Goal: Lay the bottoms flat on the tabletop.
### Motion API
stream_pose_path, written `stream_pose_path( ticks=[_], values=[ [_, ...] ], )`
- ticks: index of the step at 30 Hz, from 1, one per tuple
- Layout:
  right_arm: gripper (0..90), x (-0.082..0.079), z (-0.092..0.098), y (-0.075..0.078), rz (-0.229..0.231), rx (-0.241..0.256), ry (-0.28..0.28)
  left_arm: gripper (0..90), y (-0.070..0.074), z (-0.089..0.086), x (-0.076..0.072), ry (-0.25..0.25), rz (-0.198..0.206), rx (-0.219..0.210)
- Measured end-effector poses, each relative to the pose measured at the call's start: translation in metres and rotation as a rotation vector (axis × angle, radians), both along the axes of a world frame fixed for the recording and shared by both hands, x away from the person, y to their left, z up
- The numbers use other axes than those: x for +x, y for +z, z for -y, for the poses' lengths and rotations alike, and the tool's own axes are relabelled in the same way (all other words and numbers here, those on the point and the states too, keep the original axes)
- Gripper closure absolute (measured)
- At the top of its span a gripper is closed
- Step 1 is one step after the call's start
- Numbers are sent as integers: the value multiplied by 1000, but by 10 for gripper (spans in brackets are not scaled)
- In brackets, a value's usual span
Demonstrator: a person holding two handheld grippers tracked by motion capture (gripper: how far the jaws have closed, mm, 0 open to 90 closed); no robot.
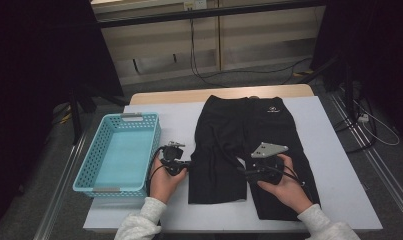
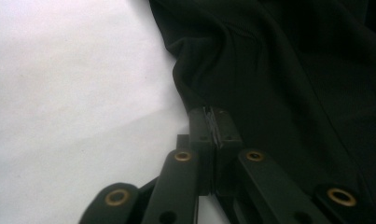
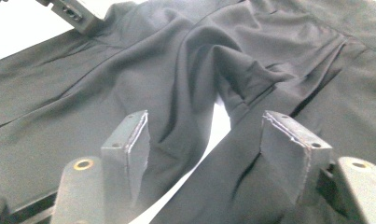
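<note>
The left tool (image 1: 189, 163) sat low on the surface, its jaws pressed together on the outer hem of the black shorts (image 1: 249, 145); in the left gripper view (image 2: 215, 122) the two pads met flat against each other right at the fabric's edge, and a thin fold of cloth appeared to be nipped between them. The left hand (image 1: 165, 180) gripped it from behind, with a pale sleeve (image 1: 139, 225) at the wrist. The right tool (image 1: 245, 172) hovered over the other leg of the shorts with its jaws spread wide; in the right gripper view (image 3: 204, 140) the pads stood well apart with nothing between them, aimed at the crotch seam, where a puckered ridge of cloth rose and a sliver of white showed through the gap between the legs. The right hand (image 1: 284, 185) held that tool, whose grey three-cornered plate (image 1: 269, 149) lay on top.

The shorts were spread flat in the middle of the white surface (image 1: 339, 175), waistband toward the far edge, legs toward the person, a small light logo (image 1: 273, 112) near the waist. A light blue basket (image 1: 120, 152) stood just beside the left tool, on the left part of the surface, apart from the shorts. Beyond the far edge, cables (image 1: 199, 70) trailed across the floor
</note>
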State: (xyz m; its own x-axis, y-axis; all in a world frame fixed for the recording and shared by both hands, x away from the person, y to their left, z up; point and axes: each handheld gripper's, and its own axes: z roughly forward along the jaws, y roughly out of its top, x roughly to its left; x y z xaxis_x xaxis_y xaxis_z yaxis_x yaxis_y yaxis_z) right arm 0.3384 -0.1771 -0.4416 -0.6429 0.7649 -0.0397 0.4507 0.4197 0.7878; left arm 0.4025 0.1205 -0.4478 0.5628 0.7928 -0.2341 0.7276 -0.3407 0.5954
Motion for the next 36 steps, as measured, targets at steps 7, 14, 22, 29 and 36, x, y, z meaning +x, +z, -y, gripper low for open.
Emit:
stream_pose_path(
  ticks=[7, 14, 22, 29, 36],
  values=[
    [452, 1, -8, -3, -5, -15, 35, 900, 5, -8, 11, 47, 26, -35],
    [544, 4, -22, -10, -32, -40, 69, 898, -1, -8, 17, 58, 38, -20],
    [846, 8, -25, -15, -56, -65, 86, 899, 2, -10, 17, 60, 43, -29],
    [894, 15, -15, -5, -38, 6, 55, 900, 4, -11, 22, 74, 73, -34],
    [669, 17, -20, -15, -43, -39, 29, 729, -3, -10, 24, 70, 95, -15]
  ],
)
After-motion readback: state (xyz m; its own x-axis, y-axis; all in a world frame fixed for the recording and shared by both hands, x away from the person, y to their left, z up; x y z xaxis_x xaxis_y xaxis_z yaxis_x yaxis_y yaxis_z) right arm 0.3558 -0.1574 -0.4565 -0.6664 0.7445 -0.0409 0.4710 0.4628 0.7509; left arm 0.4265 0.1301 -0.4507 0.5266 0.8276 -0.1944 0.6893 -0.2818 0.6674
